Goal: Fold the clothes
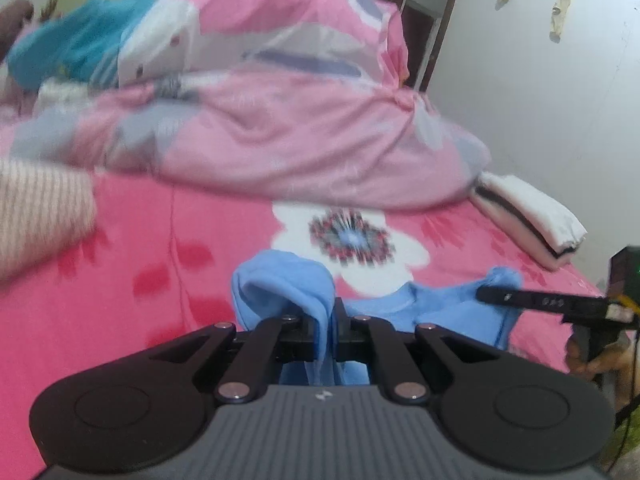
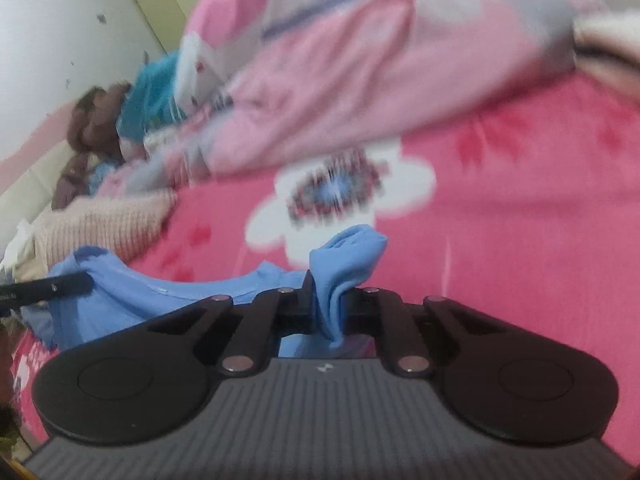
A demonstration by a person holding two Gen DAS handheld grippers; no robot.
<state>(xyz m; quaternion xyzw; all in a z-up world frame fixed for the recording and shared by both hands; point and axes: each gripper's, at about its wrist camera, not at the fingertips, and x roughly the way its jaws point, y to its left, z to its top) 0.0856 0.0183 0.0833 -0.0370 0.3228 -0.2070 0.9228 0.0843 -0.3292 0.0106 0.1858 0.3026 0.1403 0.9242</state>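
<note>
A light blue garment (image 1: 436, 304) hangs stretched between both grippers above the pink flowered bedsheet (image 1: 160, 264). My left gripper (image 1: 325, 320) is shut on one bunched end of it, and blue cloth spills over its jaws. My right gripper (image 2: 329, 304) is shut on the other end of the blue garment (image 2: 160, 296). From the left wrist, the right gripper (image 1: 496, 294) shows as a black finger at the right. From the right wrist, the left gripper (image 2: 76, 282) pokes in from the left. Both views are blurred.
A heaped pink flowered quilt (image 1: 280, 112) fills the back of the bed. A folded white and dark striped stack (image 1: 532, 216) lies at the right edge, a pale striped knit (image 1: 36, 216) at the left, and teal cloth (image 1: 76, 44) behind. A white wall (image 1: 540, 92) borders the bed.
</note>
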